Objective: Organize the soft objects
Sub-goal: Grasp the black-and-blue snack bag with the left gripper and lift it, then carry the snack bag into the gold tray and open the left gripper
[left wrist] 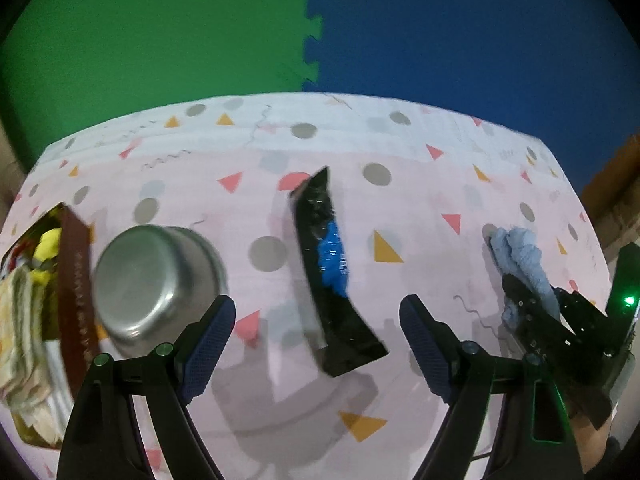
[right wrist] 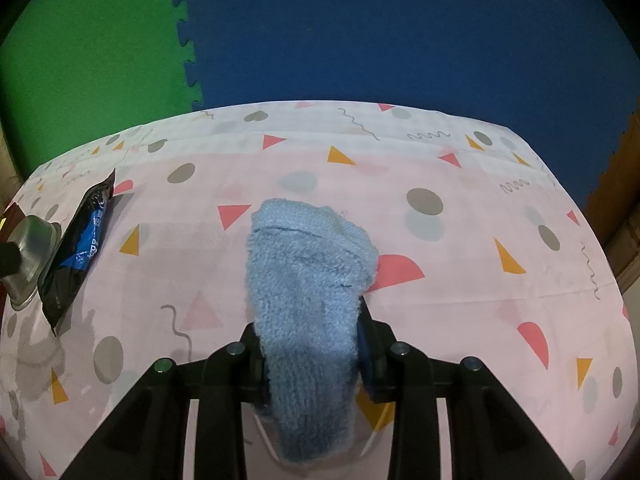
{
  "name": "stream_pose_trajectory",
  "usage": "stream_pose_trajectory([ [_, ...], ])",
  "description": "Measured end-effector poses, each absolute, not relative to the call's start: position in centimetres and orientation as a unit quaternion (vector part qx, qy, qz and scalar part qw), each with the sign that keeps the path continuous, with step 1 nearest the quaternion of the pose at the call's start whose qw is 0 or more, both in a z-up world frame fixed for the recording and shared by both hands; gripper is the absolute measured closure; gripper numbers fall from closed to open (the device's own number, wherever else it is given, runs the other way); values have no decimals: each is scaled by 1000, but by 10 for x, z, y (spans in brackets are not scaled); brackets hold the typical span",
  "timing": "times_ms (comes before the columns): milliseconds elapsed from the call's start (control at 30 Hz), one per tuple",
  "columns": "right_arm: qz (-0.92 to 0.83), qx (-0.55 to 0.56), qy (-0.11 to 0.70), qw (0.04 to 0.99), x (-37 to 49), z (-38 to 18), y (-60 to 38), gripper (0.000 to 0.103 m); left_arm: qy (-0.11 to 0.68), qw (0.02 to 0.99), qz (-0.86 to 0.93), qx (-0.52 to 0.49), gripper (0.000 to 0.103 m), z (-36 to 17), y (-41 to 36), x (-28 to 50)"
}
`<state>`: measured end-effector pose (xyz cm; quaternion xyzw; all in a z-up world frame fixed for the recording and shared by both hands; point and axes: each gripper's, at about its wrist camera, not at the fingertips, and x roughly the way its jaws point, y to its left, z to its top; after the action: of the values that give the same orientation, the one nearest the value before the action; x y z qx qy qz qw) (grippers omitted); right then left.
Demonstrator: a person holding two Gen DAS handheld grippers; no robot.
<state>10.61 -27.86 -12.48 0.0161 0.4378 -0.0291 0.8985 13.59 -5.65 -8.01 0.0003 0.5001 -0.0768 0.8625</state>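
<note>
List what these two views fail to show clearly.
- Box contents: left wrist view, cut by the left edge and blurred; only yellow and striped fabric show.
- Black packet print: motion-blurred in the left view, too small in the right.
- Blue cloth lower end: the right gripper closed on it hides where it ends.

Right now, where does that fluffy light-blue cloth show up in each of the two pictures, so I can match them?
Left wrist view: the blue cloth sits at the far right, pinched by the right gripper above the table.
Right wrist view: it fills the centre, hanging forward out of the closed jaws over the patterned tablecloth.
Shared landmark: the black and blue packet, central in the left view, far left in the right view.
</note>
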Motion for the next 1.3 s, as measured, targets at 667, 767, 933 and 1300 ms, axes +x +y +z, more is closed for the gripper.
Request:
stream_pose_trajectory([
  [667,-27,23,438,898,105,-126,-280,69,552,831,-64,24,70,-124,-70,166],
  [767,-26,24,438,898,105,-126,-279,69,550,832,-66,25,77,-124,-69,165],
  [933,-26,24,438,898,105,-126,-280,69,550,832,-67,22,78,-124,-68,164],
  [1300,-26,25,438,898,105,-127,-279,69,522,850,-64,41,79,-108,-70,139],
])
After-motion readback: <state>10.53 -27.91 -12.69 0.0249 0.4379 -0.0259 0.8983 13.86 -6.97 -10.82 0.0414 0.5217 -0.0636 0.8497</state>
